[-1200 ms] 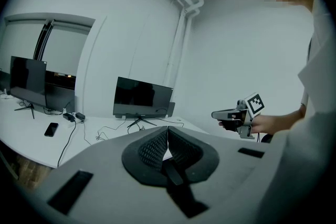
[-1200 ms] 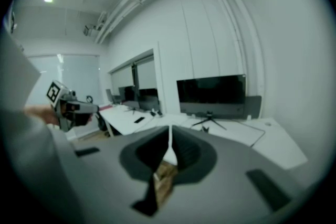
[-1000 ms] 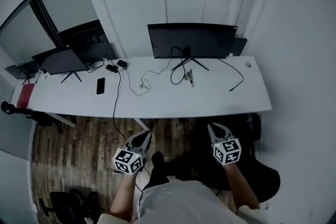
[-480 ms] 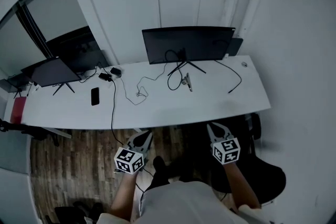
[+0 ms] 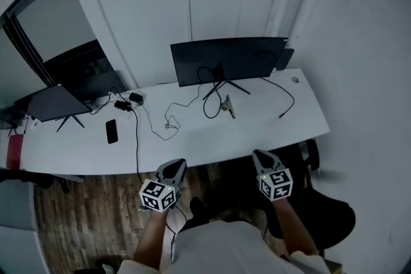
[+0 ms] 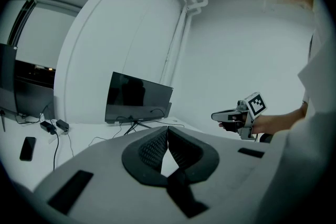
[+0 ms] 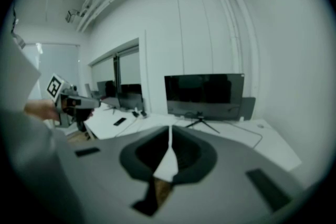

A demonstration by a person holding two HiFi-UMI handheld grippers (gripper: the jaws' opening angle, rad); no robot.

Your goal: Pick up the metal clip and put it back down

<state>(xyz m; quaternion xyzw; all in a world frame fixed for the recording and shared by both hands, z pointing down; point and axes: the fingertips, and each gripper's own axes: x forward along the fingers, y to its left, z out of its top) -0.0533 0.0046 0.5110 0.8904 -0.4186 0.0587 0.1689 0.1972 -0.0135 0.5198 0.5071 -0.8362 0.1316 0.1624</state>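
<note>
Stands back from a long white desk [image 5: 192, 138], with the left hand-held gripper [image 5: 178, 165] and the right hand-held gripper [image 5: 259, 154] both short of its near edge, above a wooden floor [image 5: 83, 208] and a black chair [image 5: 324, 215]. Points both toward the desk, tilted slightly down and well apart from each other. Carries a marker cube [image 5: 157, 196] on the left tool and another on the right.

Shows, in the left gripper view, the left jaws closed tip to tip, with only a narrow wedge of gap farther back and nothing held between them. Shows much the same in the right gripper view: jaws drawn together along a thin seam, gripping nothing.

Finds the metal clip [image 5: 228, 107] lying on the desk, just in front of the black monitor [image 5: 228, 59], beside the foot of its stand and a loop of black cable [image 5: 210, 106]. Touches it with neither tool; well apart from both.

Elsewhere on the desk: a dark phone [image 5: 112, 131] lying flat toward the left, a power adapter [image 5: 135, 98] near the back edge with a cord [image 5: 137, 138] running forward and off the front, and a second screen [image 5: 51, 102] on its own stand at the far left end.
</note>
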